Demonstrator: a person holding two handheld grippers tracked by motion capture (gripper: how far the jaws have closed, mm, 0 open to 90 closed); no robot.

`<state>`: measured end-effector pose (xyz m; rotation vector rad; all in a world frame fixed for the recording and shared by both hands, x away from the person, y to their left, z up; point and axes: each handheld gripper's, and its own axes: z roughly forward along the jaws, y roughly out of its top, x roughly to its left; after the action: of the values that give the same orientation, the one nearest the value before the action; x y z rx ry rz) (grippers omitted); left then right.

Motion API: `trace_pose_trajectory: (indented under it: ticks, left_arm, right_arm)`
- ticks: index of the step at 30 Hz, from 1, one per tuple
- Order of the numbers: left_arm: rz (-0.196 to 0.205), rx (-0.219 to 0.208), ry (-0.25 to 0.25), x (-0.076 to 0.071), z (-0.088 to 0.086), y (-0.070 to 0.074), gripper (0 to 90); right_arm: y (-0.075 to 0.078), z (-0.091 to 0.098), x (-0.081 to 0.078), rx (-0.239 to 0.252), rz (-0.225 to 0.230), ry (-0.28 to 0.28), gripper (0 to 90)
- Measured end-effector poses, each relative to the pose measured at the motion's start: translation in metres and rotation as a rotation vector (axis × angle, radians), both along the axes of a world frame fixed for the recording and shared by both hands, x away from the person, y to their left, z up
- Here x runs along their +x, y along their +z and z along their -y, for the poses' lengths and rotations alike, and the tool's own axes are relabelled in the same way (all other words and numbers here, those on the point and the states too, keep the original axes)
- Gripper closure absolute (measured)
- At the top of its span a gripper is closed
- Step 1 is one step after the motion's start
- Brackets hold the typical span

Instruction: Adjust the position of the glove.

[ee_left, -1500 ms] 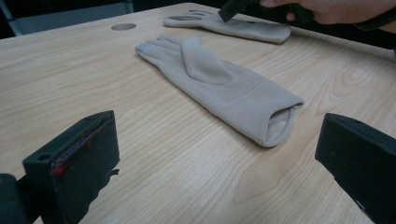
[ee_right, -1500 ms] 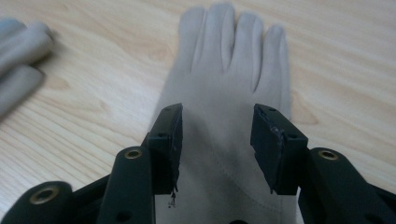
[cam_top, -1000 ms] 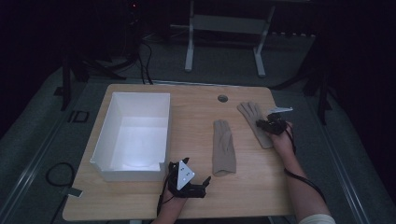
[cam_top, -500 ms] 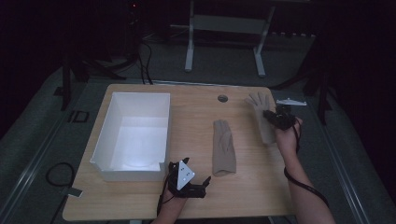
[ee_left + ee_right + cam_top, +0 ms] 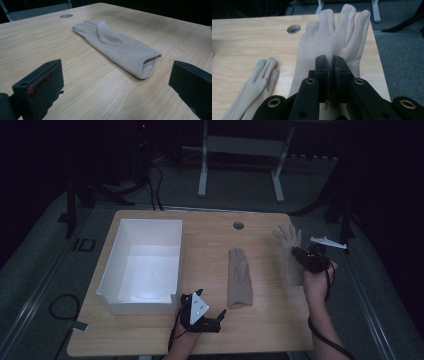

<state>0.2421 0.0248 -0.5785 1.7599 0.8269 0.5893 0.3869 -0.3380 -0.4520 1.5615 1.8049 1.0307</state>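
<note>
The right hand-held gripper point(image 5: 299, 255) has risen, its jaws clamped on 1 beige glove point(image 5: 291, 254) lifted off the surface point(image 5: 210, 245), while the open left hand-held gripper point(image 5: 212, 316) rests near the flat second glove point(image 5: 239, 278).

"ID" marked on floor point(image 5: 82, 245) left of table point(image 5: 210, 235); no other txt.

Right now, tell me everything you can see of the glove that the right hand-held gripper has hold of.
The held glove is beige, soft and suede-like, with four fingers and a thumb spread, pointing away from the person. The right hand-held gripper is shut on its palm area, pinching a fold of the fabric. The glove sits over the table's far right corner; its cuff end trails back toward the person. It lies apart from the other glove.
</note>
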Motion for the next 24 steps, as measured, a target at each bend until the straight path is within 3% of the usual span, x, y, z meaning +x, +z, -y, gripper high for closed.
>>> trace_pose_trajectory:
  ticks: [3, 17, 24]
  left_arm:
    - [0.0, -0.001, 0.0, 0.0, 0.0, 0.0, 0.1]
    - [0.0, 0.008, 0.002, 0.0, 0.0, 0.0, 0.1]
    - [0.008, 0.011, 0.002, -0.001, 0.001, 0.0, 0.1]
  right_arm:
    - [-0.007, 0.005, -0.01, 0.014, -0.017, -0.021, 83.6]
    - [-0.033, 0.007, -0.039, -0.042, -0.083, -0.039, 83.5]
    - [-0.055, 0.002, -0.036, -0.047, -0.114, -0.047, 83.5]
